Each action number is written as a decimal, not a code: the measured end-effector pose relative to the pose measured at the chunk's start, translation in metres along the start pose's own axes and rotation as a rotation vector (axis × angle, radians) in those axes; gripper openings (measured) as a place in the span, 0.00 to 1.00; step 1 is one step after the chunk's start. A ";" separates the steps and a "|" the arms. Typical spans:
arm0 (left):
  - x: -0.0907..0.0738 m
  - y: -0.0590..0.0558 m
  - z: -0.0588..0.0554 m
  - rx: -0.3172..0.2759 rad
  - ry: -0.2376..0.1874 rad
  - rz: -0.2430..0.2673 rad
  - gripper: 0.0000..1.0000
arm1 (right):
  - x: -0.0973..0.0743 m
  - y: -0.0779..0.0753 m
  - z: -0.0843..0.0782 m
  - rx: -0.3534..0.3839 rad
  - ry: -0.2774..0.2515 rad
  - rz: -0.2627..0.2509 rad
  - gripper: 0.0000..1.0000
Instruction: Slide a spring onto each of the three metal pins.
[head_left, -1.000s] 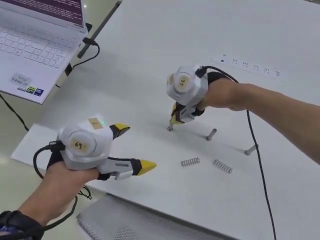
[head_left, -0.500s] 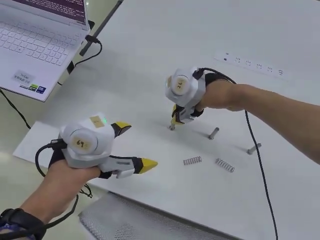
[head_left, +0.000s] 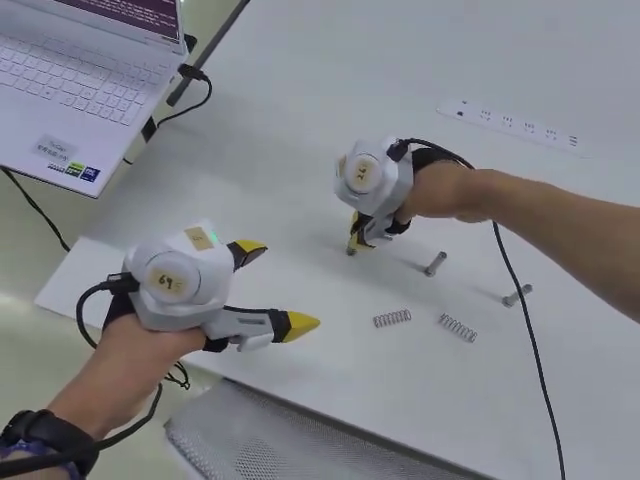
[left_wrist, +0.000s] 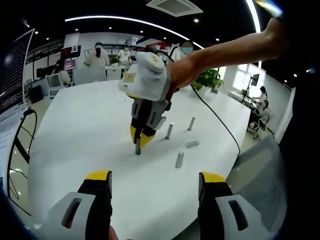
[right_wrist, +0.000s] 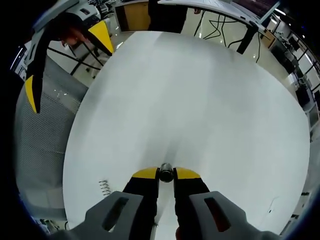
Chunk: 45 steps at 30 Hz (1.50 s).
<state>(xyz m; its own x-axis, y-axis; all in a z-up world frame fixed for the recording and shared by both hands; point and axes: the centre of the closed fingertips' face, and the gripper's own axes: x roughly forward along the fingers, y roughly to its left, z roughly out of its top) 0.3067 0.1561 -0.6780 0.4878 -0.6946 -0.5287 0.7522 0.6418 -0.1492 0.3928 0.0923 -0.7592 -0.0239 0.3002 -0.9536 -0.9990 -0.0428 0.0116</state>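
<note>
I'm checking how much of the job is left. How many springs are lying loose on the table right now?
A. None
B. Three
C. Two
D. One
C: one spring and a second spring lie flat on the white table, touched by nothing, while what looks like a third spring stands upright in the right tool.

left gripper: jaws spread wide, over surface near its front edge | right gripper: jaws pointing down onto first pin | second pin, third pin: bare | first spring, second spring: loose, side by side
</note>
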 end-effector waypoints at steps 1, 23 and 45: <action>0.000 0.000 0.000 -0.001 0.000 0.000 0.66 | 0.000 0.000 0.000 0.000 0.000 0.001 0.09; -0.002 0.000 0.004 0.014 0.003 0.000 0.67 | -0.009 -0.004 -0.011 0.089 -0.052 -0.014 0.26; -0.010 -0.002 0.021 0.037 -0.007 0.022 0.67 | -0.034 -0.009 -0.021 0.278 -0.212 -0.106 0.35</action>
<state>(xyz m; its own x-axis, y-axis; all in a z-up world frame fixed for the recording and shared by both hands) 0.3096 0.1554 -0.6552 0.5076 -0.6824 -0.5261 0.7570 0.6448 -0.1060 0.4036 0.0629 -0.7334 0.1017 0.4811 -0.8707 -0.9678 0.2506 0.0254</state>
